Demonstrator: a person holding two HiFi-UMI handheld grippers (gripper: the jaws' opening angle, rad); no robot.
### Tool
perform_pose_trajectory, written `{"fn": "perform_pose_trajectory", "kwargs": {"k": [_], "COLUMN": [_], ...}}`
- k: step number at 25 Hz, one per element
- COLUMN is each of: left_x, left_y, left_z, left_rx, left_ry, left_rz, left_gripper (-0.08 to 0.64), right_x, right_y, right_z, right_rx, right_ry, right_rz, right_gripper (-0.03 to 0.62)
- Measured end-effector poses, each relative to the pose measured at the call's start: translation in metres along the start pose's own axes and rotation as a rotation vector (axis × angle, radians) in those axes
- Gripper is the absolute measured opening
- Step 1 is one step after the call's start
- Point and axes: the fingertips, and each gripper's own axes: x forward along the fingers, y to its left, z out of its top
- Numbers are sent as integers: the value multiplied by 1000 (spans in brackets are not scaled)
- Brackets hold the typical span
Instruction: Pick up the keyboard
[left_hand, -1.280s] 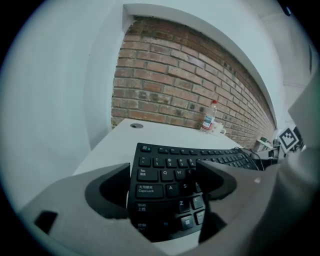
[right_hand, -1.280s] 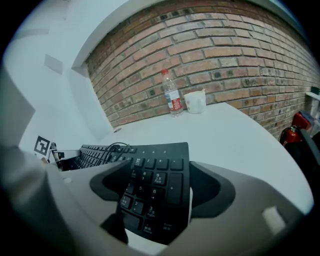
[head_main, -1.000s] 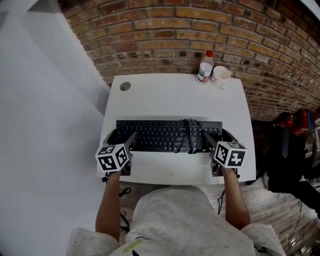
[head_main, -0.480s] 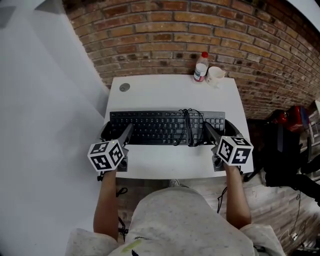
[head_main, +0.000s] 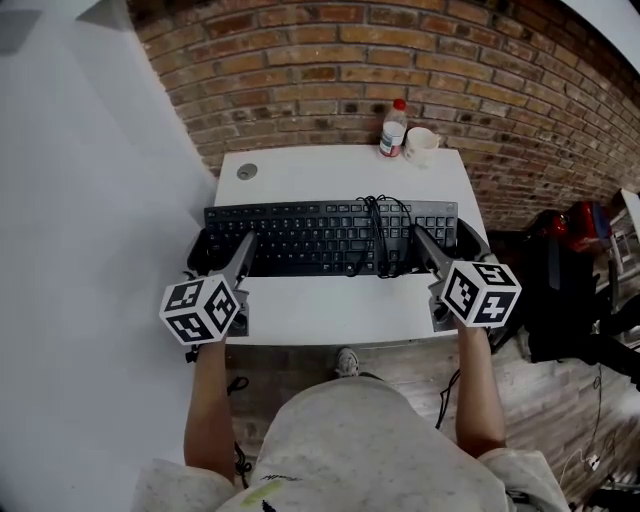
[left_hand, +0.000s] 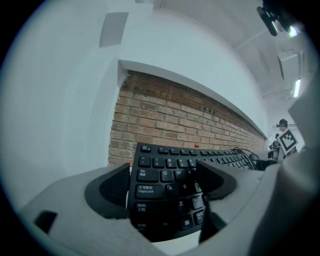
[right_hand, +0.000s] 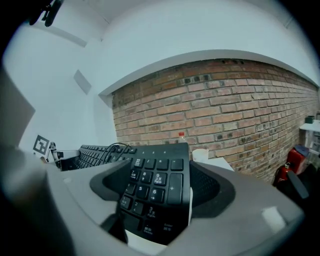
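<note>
Nearest the person, the left hand-held gripper and the right hand-held gripper each stand clamped on one short end of the black keyboard. In the left gripper view its jaws close on the end with the Caps Lock and letter keys, one pad on the key face and the other behind it. In the right gripper view the jaws pinch the number-pad end in the same way. The keyboard lies level between the two, spanning nearly the width of the white counter, and it appears to be carried just clear of the top rather than resting on it.

By my judgement it is a light, stiff plastic slab; long enough that a single grip at one end would let it droop and twist, so a hold at both ends suits it. The keys give under a pad and the case is smooth, so the grip wants firm, even pressure and matched heights. Its cable sits bunched loose on the keys right of centre and could slide off or snag if the keyboard tilts.

Farther off, a bottle with a red cap and a white cup stand just beside each other at the counter's far edge, well apart from the keyboard; behind them rises the brick wall.
</note>
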Motion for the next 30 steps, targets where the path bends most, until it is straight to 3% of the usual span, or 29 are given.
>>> {"fn": "perform_pose_trajectory", "kwargs": {"k": [11, 30], "left_x": [-47, -62], "left_y": [-13, -9], "left_z": [43, 36], "left_rx": [40, 35], "left_ry": [-122, -125], "left_rz": [-13, -27], "left_gripper": [407, 407], "right_x": [-47, -62], "right_y": [27, 39], "right_z": [35, 27], "right_rx": [-45, -53], "right_ry": [-131, -137], "right_rz": [4, -12], "right_gripper": [379, 379]}}
